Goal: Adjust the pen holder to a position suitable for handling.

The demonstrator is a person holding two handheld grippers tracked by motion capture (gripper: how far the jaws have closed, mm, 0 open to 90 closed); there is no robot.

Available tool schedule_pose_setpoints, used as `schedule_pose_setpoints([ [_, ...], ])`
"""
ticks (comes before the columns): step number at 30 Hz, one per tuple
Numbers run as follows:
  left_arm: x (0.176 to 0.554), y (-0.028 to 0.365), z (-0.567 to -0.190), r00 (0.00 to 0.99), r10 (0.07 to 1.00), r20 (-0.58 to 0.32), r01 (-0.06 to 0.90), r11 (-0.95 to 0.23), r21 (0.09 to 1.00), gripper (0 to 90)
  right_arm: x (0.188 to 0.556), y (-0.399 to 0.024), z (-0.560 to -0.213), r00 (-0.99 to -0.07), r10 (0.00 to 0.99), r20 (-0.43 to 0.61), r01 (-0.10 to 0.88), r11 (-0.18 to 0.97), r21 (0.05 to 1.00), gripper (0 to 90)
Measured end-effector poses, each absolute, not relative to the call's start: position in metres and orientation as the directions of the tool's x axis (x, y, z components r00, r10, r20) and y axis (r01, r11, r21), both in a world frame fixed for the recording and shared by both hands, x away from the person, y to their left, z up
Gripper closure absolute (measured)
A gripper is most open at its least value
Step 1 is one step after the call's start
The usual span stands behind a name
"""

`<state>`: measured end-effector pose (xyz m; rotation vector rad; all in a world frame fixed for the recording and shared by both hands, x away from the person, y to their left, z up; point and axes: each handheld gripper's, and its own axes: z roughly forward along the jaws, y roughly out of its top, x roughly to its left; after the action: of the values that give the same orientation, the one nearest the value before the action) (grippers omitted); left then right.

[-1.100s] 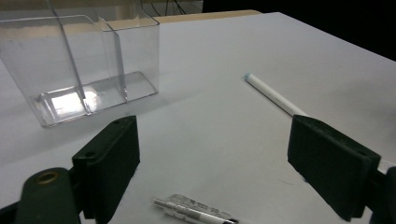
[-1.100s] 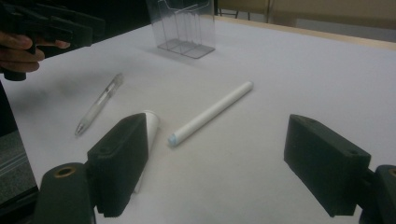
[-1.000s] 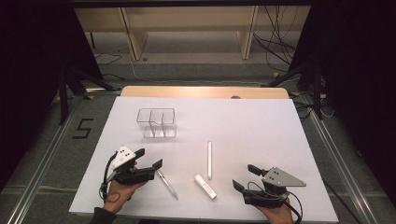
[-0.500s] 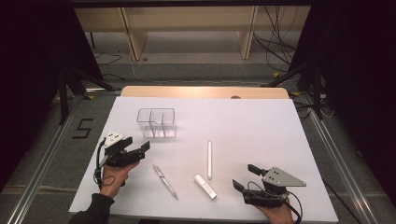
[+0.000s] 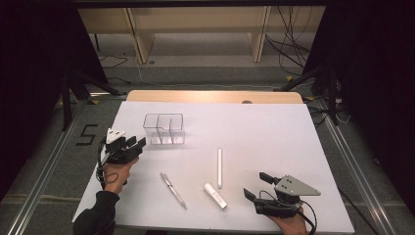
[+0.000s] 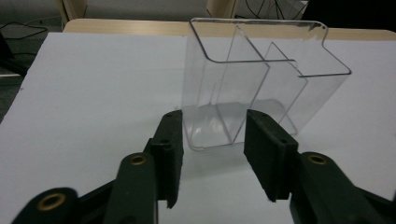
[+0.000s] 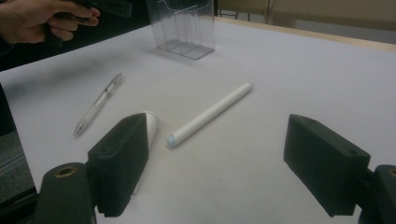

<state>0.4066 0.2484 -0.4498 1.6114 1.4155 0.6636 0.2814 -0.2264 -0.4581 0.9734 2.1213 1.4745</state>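
At the left edge of the white table (image 5: 274, 127), my left gripper (image 5: 136, 145) hangs just short of the clear divided holder (image 5: 164, 128), pointed toward the holder's near left corner. In the left gripper view that corner stands dead ahead, framed in the gap between my two black jaws (image 6: 212, 140). The jaws have just been closing from wide to about half, but nothing is between the pads: they are unclenched and clear of the plastic, which stands a little beyond the tips. The holder stands upright on the table's left half, toward the far side, its open top up and its long side running across the table. Its near wall faces me squarely, so a short push straight ahead would put that wall or a divider between my pads.

Down at the near right edge, my right gripper (image 5: 255, 186) rests with its jaws spread and empty (image 7: 215, 168). The short white cap-like piece (image 5: 216, 195) lies just beyond its left pad. The white marker (image 5: 219, 168) lies farther on, its long axis running away from me. The clear pen (image 5: 173, 190) lies slanted between the two hands, well apart from my left jaws. My left hand is by far the nearer to the holder, and my right is the nearer to the marker.
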Motion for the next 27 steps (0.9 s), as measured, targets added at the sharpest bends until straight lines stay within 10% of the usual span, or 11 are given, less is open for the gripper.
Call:
schedule_pose_setpoints([
  [11,0.423,0.266,-0.455,0.161,0.976,-0.147,0.51,0.045,0.859,86.0,0.282,-0.225,-0.459,-0.69,0.72,0.08,0.328,0.212,0.921,23.2],
  [27,0.454,0.274,-0.455,0.167,0.971,-0.173,0.53,0.06,0.846,89.1,0.281,-0.225,-0.459,-0.691,0.718,0.081,0.327,0.21,0.921,23.2],
])
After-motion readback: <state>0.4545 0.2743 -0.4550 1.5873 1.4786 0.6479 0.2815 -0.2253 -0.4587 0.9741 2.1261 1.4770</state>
